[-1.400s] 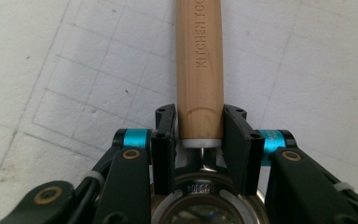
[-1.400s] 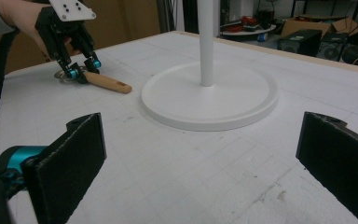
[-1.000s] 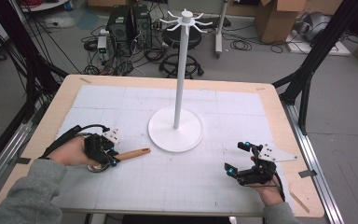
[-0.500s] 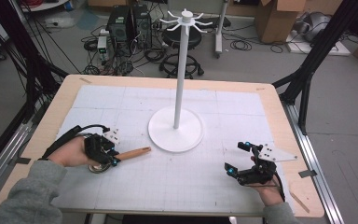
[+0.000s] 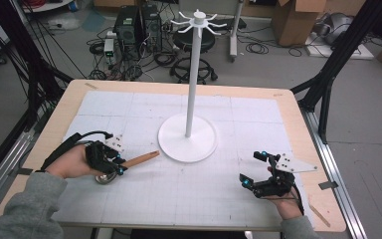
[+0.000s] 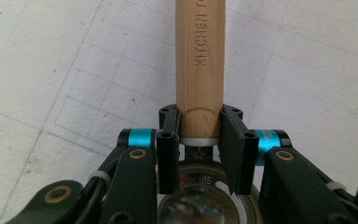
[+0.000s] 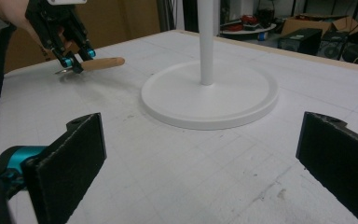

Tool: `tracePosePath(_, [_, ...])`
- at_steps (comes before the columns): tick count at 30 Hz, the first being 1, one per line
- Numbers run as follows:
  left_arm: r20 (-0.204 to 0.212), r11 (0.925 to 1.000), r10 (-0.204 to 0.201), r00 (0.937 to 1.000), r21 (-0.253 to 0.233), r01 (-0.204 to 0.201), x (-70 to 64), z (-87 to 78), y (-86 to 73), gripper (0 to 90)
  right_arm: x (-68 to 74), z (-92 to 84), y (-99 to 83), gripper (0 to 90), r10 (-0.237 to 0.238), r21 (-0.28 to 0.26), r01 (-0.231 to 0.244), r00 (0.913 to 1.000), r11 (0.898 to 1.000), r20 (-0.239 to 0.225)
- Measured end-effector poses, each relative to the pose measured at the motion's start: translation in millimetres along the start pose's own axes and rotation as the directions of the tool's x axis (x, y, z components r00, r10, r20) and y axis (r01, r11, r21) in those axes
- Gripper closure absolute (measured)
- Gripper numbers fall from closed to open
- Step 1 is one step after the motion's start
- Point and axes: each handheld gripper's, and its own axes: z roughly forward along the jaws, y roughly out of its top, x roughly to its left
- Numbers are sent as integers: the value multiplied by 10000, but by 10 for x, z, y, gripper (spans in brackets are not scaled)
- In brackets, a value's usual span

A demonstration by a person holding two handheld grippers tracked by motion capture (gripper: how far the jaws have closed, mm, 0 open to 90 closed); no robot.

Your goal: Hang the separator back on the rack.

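A utensil with a light wooden handle (image 5: 142, 159) (image 6: 199, 60) and a round metal head (image 5: 107, 178) lies on the white gridded mat at the front left. My left gripper (image 5: 119, 166) (image 6: 199, 135) is shut on the handle's thick end, just where it meets the metal head; both pads press on the wood. The handle points toward the white stand (image 5: 193, 74). My right gripper (image 5: 252, 168) (image 7: 205, 154) rests at the front right, open wide, nothing between its pads. In the right gripper view, the left gripper (image 7: 77, 58) and the handle (image 7: 105, 63) appear far off at the upper left.
The stand has a round white base (image 5: 179, 144) (image 7: 242, 112) in the mat's middle, a tall pole and several hooks at its top (image 5: 199, 20). The wooden table edge (image 5: 298, 129) frames the mat. Cables and boxes lie on the floor beyond.
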Motion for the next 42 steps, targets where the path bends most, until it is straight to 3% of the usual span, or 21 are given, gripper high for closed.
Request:
tracePosePath(5, [-68,9997,-26,10000,-251,24,-20,-70,2,694,-2,-1,-1,6,-15,1,15,10000,10000,10])
tracePosePath(11, [-82,9973,-366,9993,-633,360,-53,-117,23,694,1,3,0,6,-38,0,38,10000,10000,12])
tracePosePath(17, [-104,9876,-454,9989,-1507,434,-90,-155,25,694,11,10,2,6,-8,36,8,10000,10000,-29])
tracePosePath(20, [-136,9754,-410,9991,-2172,370,-121,-195,24,694,9,9,3,6,-16,-6,16,10000,10000,-32])
tracePosePath(27, [-362,9581,-663,9971,-2813,535,-124,-257,18,694,20,9,9,6,-3,-26,3,10000,10000,-44])
tracePosePath(30, [-242,9387,-1051,9942,-3325,912,-125,-259,-15,694,19,12,11,6,-76,-19,76,10000,10000,-47])
tracePosePath(33, [-364,9254,-1285,9910,-3636,1066,-138,-269,-45,694,17,13,12,6,-60,-18,60,10000,10000,-54])
tracePosePath(36, [-222,9014,-1414,9897,-4162,1195,-164,-275,-84,694,18,11,17,6,-108,-75,108,9999,9999,-20])
tracePosePath(42, [-180,8820,-1753,9844,-4471,1489,-162,-281,-105,694,22,20,16,6,-86,-28,86,9999,10000,-55])
